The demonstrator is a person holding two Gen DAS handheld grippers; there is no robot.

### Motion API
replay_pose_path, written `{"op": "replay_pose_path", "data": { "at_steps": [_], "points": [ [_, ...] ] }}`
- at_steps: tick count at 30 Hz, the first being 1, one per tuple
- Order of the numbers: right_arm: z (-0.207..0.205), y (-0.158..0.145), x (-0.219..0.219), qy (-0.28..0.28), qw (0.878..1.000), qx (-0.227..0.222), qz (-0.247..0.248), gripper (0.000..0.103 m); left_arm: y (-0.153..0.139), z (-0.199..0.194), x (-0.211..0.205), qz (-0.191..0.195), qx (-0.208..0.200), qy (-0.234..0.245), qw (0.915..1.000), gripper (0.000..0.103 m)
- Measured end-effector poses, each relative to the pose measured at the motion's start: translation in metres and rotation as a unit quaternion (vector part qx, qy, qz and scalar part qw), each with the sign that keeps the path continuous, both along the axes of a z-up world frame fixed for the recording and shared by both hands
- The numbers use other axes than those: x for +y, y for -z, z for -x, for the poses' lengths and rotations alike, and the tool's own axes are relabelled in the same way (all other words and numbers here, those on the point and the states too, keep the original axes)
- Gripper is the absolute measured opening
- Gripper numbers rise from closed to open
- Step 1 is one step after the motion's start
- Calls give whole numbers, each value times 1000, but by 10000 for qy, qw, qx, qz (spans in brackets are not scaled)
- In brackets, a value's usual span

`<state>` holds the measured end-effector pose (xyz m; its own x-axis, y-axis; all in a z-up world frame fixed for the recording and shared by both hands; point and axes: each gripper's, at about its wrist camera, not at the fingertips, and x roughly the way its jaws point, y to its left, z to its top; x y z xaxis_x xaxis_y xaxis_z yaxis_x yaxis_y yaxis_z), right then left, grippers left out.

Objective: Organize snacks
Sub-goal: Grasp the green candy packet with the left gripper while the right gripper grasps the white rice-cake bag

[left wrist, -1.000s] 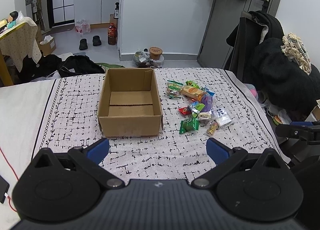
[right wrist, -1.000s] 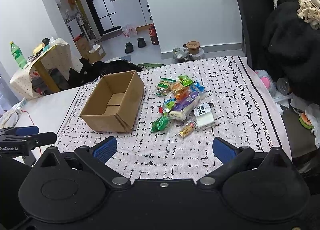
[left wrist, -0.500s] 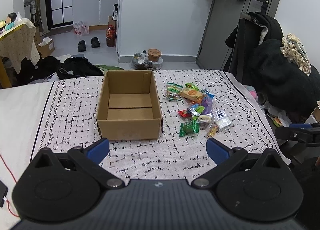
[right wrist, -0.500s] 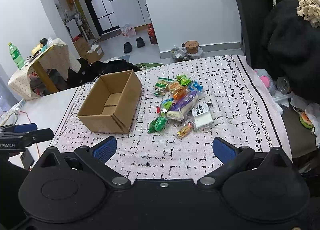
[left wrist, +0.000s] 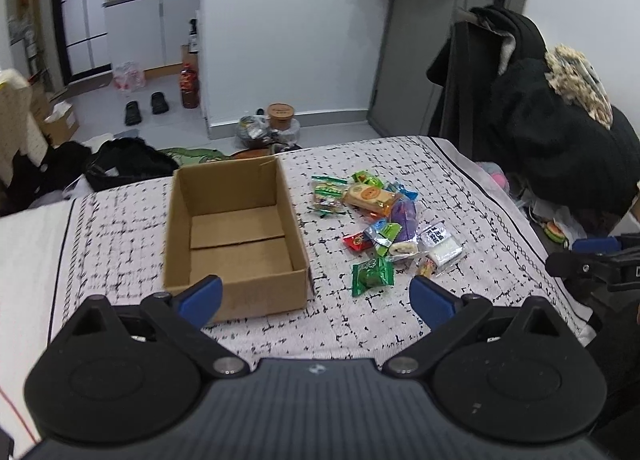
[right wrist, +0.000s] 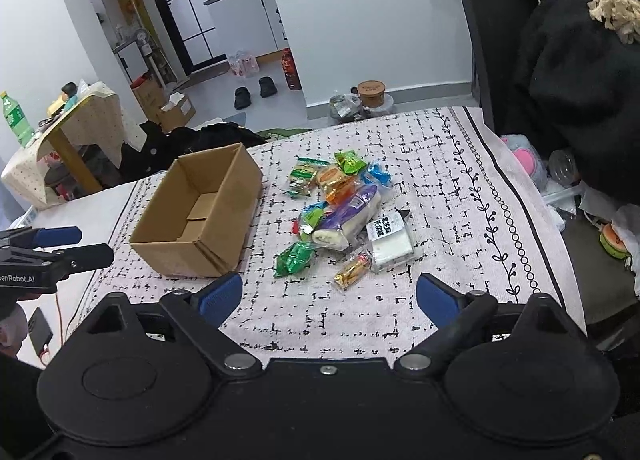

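Observation:
An open, empty cardboard box stands on the patterned cloth; it also shows in the right wrist view. A pile of wrapped snacks lies just right of it, also in the right wrist view. A green packet is the nearest one, also in the right wrist view. My left gripper is open and empty, above the near edge in front of the box. My right gripper is open and empty, in front of the snacks.
The cloth-covered surface ends at a black border line on the right. Black coats on a chair stand beyond that edge. Bags and a tub sit on the floor behind.
Both grippers have moved forward toward the box and snacks, which now look larger. Both stay open and empty.

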<state>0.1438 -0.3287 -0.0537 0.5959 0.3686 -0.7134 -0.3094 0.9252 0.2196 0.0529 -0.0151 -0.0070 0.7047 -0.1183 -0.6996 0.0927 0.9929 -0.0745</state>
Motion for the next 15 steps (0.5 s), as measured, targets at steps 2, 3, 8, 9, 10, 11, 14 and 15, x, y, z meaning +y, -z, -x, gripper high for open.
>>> {"op": "replay_pose_path", "data": {
  "at_steps": [2,3,8,9,10,11,14,15],
  "points": [
    [-5,5,0,45,10000,51,-1,90,3,-7,-3,-26,14,126,9999,99],
    [-6,7,-1,56,10000,67,-2,90,5,-12,-5,-8,31,204,9998,98],
    [-16,18,-1,91,9998,137,77,85,15,-34,-15,17,136,483,9987,92],
    [-19,19,-1,104,9998,151,82,85,17,-39,-16,20,154,528,9985,91],
    [-21,22,-1,123,9998,166,85,84,19,-42,-18,36,166,565,9983,89],
    [-23,24,-2,144,9997,180,92,84,21,-46,-19,56,183,612,9979,88],
    [-31,31,-2,204,9995,222,133,80,27,-57,-25,105,247,805,9964,85],
    [-34,33,-2,221,9993,245,162,79,31,-61,-28,115,290,874,9957,84]
  ]
}}
